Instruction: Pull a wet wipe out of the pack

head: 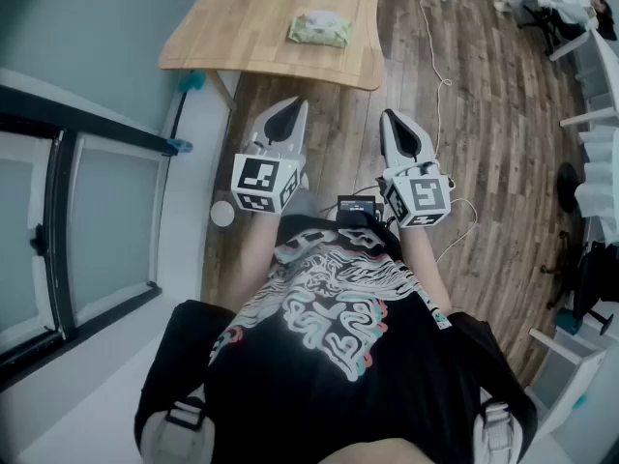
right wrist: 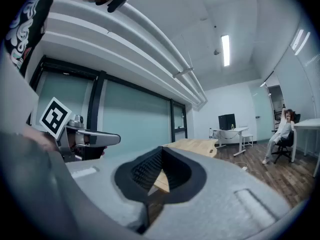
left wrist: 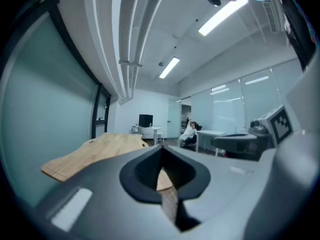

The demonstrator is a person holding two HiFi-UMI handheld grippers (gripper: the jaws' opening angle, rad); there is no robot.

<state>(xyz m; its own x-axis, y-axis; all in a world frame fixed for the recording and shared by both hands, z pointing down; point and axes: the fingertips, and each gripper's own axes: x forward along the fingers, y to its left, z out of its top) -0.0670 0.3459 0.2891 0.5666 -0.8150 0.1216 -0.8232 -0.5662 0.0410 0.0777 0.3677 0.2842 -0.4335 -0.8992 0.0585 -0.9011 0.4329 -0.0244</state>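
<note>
One left gripper (head: 296,106), one right gripper (head: 389,118), one wipe pack (head: 318,29), one wooden table (head: 247,22)

Open-plan office: tall glass partitions (right wrist: 135,119), ceiling strip lights (left wrist: 170,67), a white desk (right wrist: 239,130) with a monitor (right wrist: 227,120), someone (right wrist: 283,128) leaning back in a swivel chair, plank floor (head: 484,114) with trailing cable (head: 431,46), wooden table (head: 261,17).

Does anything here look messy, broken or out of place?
Nothing much. The wipe pack lies flat on the wooden table; the left gripper and right gripper are shut and empty, short of it. Only a white cable trails loosely across the floor.
</note>
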